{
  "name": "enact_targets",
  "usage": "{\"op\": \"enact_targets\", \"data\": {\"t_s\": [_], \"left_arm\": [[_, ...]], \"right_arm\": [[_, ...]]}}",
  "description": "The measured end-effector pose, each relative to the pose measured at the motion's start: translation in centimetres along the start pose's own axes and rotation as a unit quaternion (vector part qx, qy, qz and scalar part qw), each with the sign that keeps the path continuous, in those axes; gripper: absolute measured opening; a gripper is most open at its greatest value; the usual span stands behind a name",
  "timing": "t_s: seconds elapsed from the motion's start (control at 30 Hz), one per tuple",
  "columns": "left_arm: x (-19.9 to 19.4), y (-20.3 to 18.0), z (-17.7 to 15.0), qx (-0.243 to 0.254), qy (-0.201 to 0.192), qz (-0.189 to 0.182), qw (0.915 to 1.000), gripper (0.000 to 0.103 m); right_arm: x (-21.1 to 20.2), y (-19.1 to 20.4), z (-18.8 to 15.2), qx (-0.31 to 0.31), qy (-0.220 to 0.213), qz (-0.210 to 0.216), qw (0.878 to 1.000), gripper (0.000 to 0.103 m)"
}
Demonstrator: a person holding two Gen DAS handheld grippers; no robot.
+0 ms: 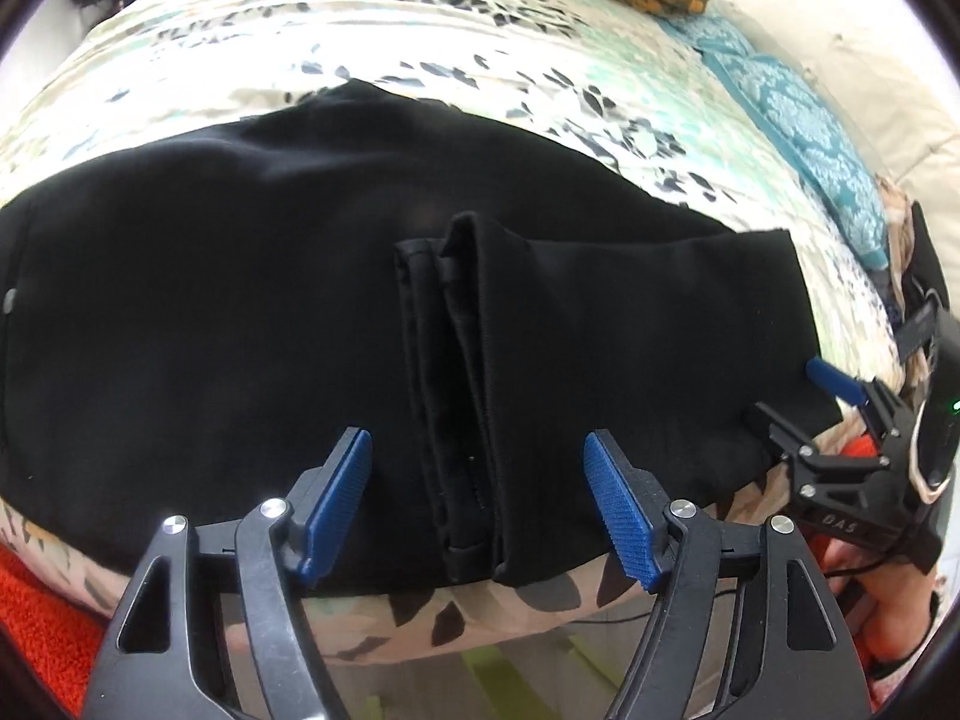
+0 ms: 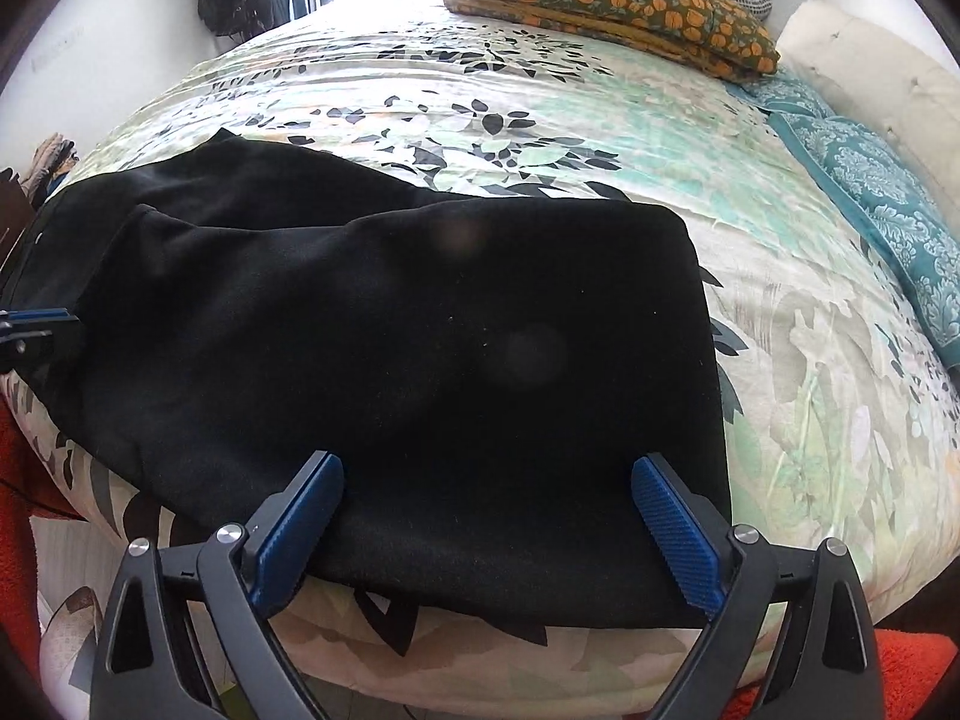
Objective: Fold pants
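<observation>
Both grippers gape wide and empty: my left gripper (image 1: 477, 501) straddles the hem ends at the near edge, my right gripper (image 2: 486, 525) brackets the folded edge. Black pants (image 1: 240, 312) lie part-folded along the near side of the bed (image 2: 540, 120). I reckon the risk is pinching only the top layer, or dragging the cloth off the edge.

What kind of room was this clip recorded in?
Most likely a bedroom: the black pants lie on a bed with a floral bedspread, and pillows sit at its far end.
</observation>
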State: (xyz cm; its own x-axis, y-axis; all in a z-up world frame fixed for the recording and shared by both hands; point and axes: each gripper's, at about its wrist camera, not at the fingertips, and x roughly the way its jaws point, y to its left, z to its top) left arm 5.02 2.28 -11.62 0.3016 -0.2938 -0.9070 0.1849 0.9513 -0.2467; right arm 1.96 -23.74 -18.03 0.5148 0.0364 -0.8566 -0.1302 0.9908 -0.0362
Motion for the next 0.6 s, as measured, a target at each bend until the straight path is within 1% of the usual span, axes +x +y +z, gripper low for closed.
{"op": "enact_targets", "data": {"t_s": [0.03,0.07,0.1,0.13,0.17,0.2,0.23,0.3,0.33,0.37,0.4,0.43,0.47,0.5,0.53,0.57,0.6], "left_arm": [[0.2,-0.4,0.0,0.009,-0.005,0.005,0.9999,0.031],[0.4,-0.9,0.0,0.018,-0.007,0.015,0.9997,0.020],[0.4,-1.0,0.2,0.020,-0.009,0.015,0.9996,0.016],[0.1,-0.8,0.3,0.016,-0.014,0.007,0.9998,0.011],[-0.3,-0.7,0.5,0.014,-0.018,0.002,0.9997,0.011],[-0.6,-0.5,0.6,0.016,-0.023,0.002,0.9996,0.011],[-0.8,-0.3,0.8,0.017,-0.028,0.005,0.9995,0.010],[-0.8,0.2,1.0,0.015,-0.031,0.010,0.9994,0.010],[-0.6,0.4,1.1,0.013,-0.027,0.010,0.9995,0.010],[-0.3,0.4,1.0,0.014,-0.023,0.011,0.9996,0.010],[-0.1,0.2,0.9,0.021,-0.022,0.016,0.9994,0.011],[0.0,-0.1,0.7,0.030,-0.025,0.025,0.9989,0.011],[0.1,-0.3,0.6,0.038,-0.026,0.031,0.9985,0.011],[0.0,-0.4,0.5,0.043,-0.026,0.033,0.9982,0.012],[0.1,-0.4,0.4,0.047,-0.026,0.035,0.9980,0.012],[0.2,-0.4,0.4,0.049,-0.025,0.037,0.9978,0.013],[0.5,-0.4,0.3,0.050,-0.023,0.041,0.9976,0.018]], "right_arm": [[-0.9,-0.7,0.2,0.015,-0.014,0.014,1.000,0.094],[-2.2,-1.8,0.3,0.043,-0.039,0.026,0.998,0.094],[-3.5,-3.3,0.3,0.076,-0.066,0.035,0.994,0.094],[-4.5,-5.1,0.1,0.112,-0.087,0.039,0.989,0.095],[-5.1,-7.1,-0.2,0.150,-0.097,0.040,0.983,0.096],[-5.1,-9.2,-0.7,0.188,-0.096,0.048,0.976,0.096],[-4.6,-11.1,-1.2,0.225,-0.084,0.067,0.968,0.096],[-2.8,-13.6,-2.4,0.284,-0.044,0.126,0.949,0.094],[-1.9,-13.9,-2.7,0.294,-0.027,0.147,0.944,0.087],[-1.1,-13.7,-2.8,0.292,-0.008,0.163,0.942,0.084],[-0.2,-12.9,-2.8,0.280,0.013,0.171,0.945,0.077],[0.5,-11.8,-2.8,0.256,0.036,0.170,0.951,0.058],[0.8,-10.8,-2.8,0.229,0.050,0.152,0.960,0.043],[0.4,-10.1,-2.8,0.208,0.050,0.128,0.968,0.040],[0.2,-9.9,-2.7,0.200,0.050,0.113,0.972,0.038],[0.2,-9.9,-2.8,0.203,0.051,0.108,0.972,0.038],[0.4,-10.1,-2.8,0.210,0.053,0.110,0.970,0.038]]}}
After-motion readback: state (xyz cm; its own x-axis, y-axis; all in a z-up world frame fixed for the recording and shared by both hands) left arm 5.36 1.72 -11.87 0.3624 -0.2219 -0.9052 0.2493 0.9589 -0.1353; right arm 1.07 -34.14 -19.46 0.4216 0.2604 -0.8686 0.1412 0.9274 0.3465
